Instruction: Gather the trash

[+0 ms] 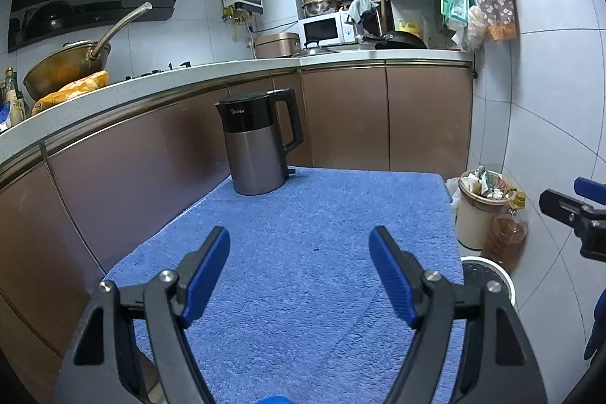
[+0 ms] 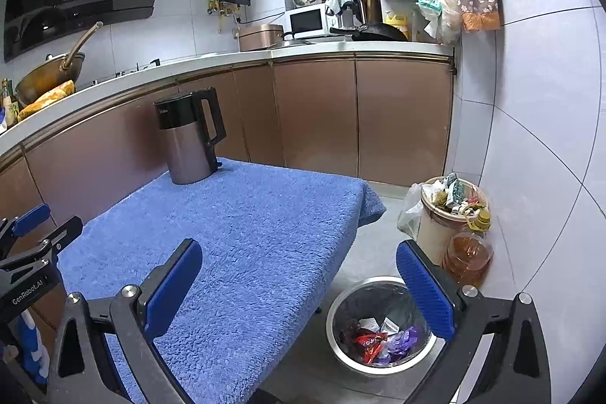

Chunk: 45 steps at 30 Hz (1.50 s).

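Observation:
A small round trash bin [image 2: 342, 305] with a black liner stands on the floor beside the table; red, white and purple wrappers [image 2: 382, 341] lie inside it. Its rim also shows in the left wrist view [image 1: 492, 275]. My right gripper [image 2: 299, 260] is open and empty, over the table's right edge and the bin. My left gripper [image 1: 299, 252] is open and empty above the blue towel [image 1: 303, 252]. The towel [image 2: 246, 233] carries no loose trash that I can see. The right gripper shows at the left view's right edge [image 1: 568, 211], the left gripper at the right view's left edge [image 2: 34, 241].
A grey and black electric kettle [image 1: 257, 142] stands at the towel's far left corner, also in the right view [image 2: 191, 135]. A full cream trash pail [image 2: 443, 226] and an oil bottle [image 2: 467, 252] stand by the tiled wall. Brown cabinets [image 2: 314, 116] line the back.

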### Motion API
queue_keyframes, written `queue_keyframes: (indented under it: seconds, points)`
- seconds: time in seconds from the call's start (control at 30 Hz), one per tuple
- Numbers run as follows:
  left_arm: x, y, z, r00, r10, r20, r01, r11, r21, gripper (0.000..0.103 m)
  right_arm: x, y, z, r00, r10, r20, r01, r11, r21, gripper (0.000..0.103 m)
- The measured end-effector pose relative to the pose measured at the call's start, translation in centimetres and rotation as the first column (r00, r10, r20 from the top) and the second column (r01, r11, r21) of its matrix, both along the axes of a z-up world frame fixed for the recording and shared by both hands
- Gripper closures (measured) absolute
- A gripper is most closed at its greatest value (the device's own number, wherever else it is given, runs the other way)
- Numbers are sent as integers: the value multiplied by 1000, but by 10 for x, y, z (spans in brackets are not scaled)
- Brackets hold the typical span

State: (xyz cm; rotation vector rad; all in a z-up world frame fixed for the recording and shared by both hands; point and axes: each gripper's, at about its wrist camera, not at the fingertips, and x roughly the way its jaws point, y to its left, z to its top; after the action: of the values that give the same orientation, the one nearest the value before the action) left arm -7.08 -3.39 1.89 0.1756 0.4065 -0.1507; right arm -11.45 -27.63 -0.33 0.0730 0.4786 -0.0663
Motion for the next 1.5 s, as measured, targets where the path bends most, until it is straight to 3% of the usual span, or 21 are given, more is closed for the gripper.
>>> queue_keyframes:
  seconds: [0.67,1.5]
  points:
    - [-27,-5,13,999,-15,40,16,1000,-15,26,-27,0,14,998,-21,57,21,1000,-2,0]
    - [-9,-8,2,1000,-24,-1,24,999,-22,26,-13,-7,7,999,-22,25,23,1000,-4,0]
